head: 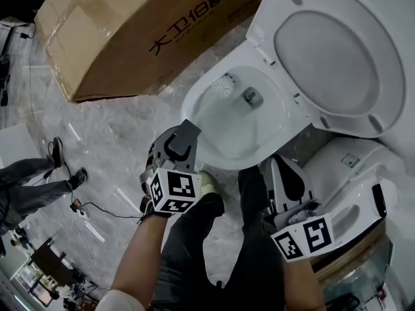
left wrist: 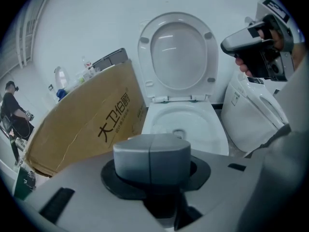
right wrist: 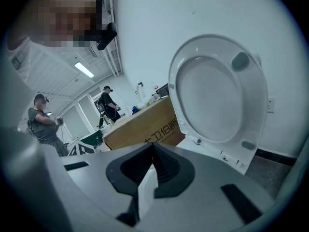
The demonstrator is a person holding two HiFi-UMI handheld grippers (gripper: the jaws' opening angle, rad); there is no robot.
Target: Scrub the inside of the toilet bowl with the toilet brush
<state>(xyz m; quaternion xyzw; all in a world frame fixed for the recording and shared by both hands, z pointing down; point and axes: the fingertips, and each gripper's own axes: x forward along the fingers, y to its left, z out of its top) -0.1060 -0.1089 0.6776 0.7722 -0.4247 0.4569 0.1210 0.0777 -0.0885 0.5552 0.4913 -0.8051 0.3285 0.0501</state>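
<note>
Holds left gripper [head: 187,129] and right gripper [head: 277,167] pressed shut, empty, by toilet bowl [head: 194,100] near rim; finds toilet brush head [head: 227,86] inside, nearest left; cannot trace handle.

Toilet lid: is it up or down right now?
Up. The lid stands raised behind the open bowl; both gripper views show its underside facing forward.
</note>
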